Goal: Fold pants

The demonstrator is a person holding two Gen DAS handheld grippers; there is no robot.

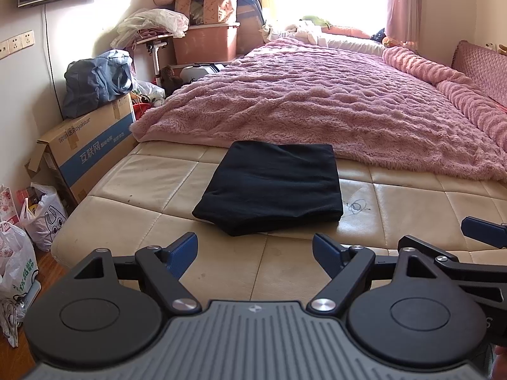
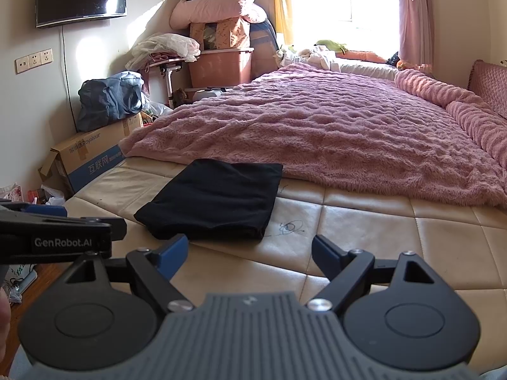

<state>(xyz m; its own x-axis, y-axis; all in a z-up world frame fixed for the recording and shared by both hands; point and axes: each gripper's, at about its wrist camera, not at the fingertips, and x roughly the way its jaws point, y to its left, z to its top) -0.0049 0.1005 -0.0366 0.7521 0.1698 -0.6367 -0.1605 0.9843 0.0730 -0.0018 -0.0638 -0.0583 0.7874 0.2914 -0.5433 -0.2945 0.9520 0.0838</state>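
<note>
The black pants (image 1: 272,186) lie folded into a flat, neat rectangle on the cream quilted mattress (image 1: 133,196); they also show in the right wrist view (image 2: 215,201). My left gripper (image 1: 255,255) is open and empty, held back from the pants near the mattress's front edge. My right gripper (image 2: 250,256) is open and empty, just right of and behind the pants. Part of the right gripper shows at the right edge of the left wrist view (image 1: 481,229), and the left gripper shows at the left of the right wrist view (image 2: 60,221).
A pink fluffy blanket (image 1: 332,101) covers the bed beyond the pants. A cardboard box (image 1: 92,152) with a blue bag (image 1: 98,82) stands left of the bed. Plastic bags (image 1: 19,253) lie on the wooden floor. A scribble (image 2: 291,226) marks the mattress.
</note>
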